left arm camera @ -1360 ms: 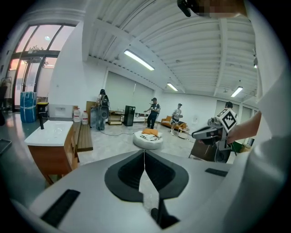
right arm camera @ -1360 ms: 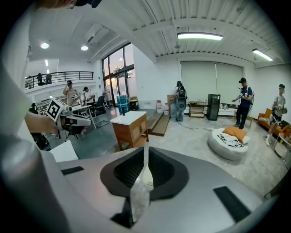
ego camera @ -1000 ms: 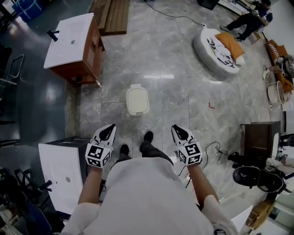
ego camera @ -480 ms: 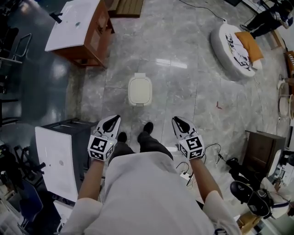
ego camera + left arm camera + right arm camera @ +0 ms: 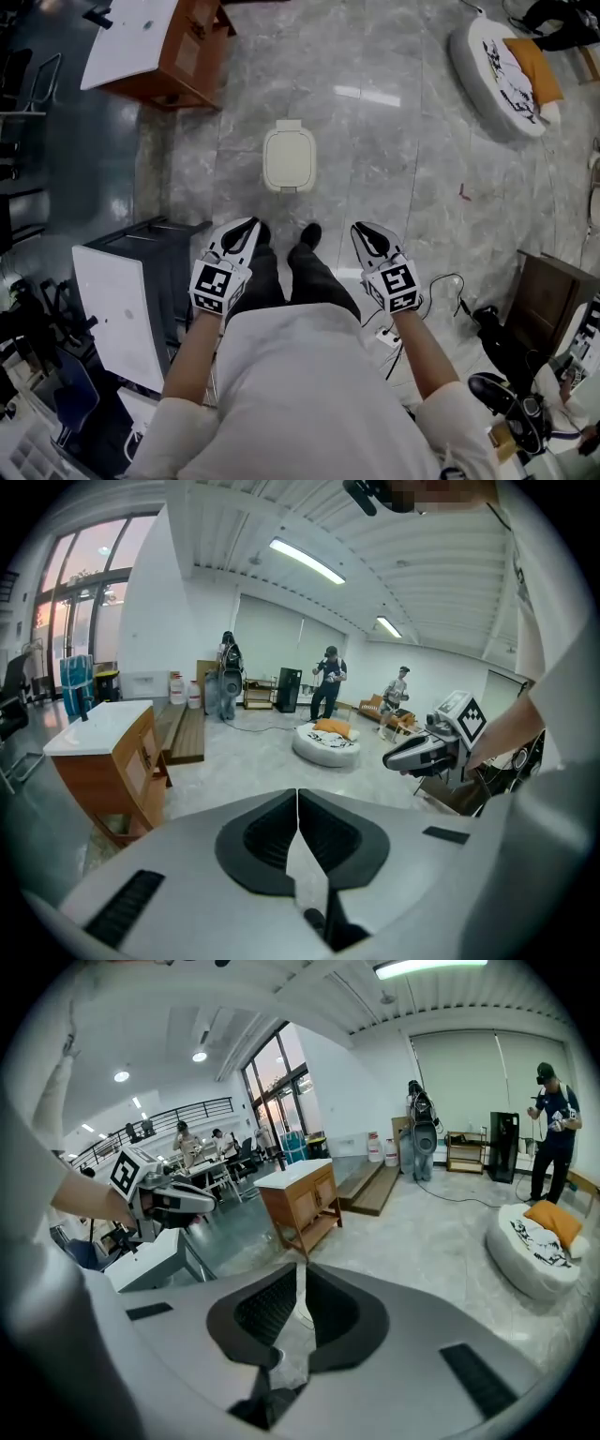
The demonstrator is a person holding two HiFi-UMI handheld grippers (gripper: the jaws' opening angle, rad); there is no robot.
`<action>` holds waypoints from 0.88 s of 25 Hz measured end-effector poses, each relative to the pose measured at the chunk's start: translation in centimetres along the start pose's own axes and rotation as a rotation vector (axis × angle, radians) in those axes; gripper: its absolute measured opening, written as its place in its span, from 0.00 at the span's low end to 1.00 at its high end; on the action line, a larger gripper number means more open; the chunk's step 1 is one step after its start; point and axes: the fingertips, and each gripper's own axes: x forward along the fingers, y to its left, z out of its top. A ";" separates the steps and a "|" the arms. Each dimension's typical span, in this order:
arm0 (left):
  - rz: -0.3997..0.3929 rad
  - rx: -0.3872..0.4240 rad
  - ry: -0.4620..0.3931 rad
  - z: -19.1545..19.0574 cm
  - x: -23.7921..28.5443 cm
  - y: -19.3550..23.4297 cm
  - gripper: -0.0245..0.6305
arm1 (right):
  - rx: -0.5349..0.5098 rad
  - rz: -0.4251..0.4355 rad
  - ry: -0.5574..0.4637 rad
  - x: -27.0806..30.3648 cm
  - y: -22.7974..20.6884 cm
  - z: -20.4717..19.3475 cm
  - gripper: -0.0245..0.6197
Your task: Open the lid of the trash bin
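The trash bin (image 5: 289,157) is a small cream bin with its lid down, standing on the grey marble floor ahead of the person's feet. My left gripper (image 5: 244,231) is held at waist height, short of the bin and to its left, with its jaws closed and nothing in them. My right gripper (image 5: 365,232) hangs level with it on the right, also shut and empty. In the left gripper view the jaws (image 5: 297,794) meet at the tips, and the right gripper (image 5: 424,752) shows beyond. The right gripper view shows closed jaws (image 5: 302,1266) and the left gripper (image 5: 174,1203). Neither touches the bin.
A wooden cabinet with a white top (image 5: 155,42) stands far left of the bin. A dark unit with a white top (image 5: 117,305) is close on the left. A round white cushion bed (image 5: 506,75) lies far right, a dark cabinet (image 5: 553,300) and cables (image 5: 450,286) near right.
The person has stepped forward, so the bin sits closer to the feet and grippers. Both grippers stay shut and at the same height.
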 end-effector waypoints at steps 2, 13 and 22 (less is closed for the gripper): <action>-0.012 0.013 0.019 -0.3 0.9 -0.2 0.07 | 0.014 0.004 0.005 0.4 -0.2 -0.5 0.09; -0.107 0.073 0.103 -4.7 6.6 -0.4 0.07 | 0.088 -0.022 0.052 2.9 -1.5 -4.6 0.09; -0.180 0.077 0.188 -11.1 12.1 1.0 0.07 | 0.160 -0.051 0.100 6.3 -1.2 -8.8 0.09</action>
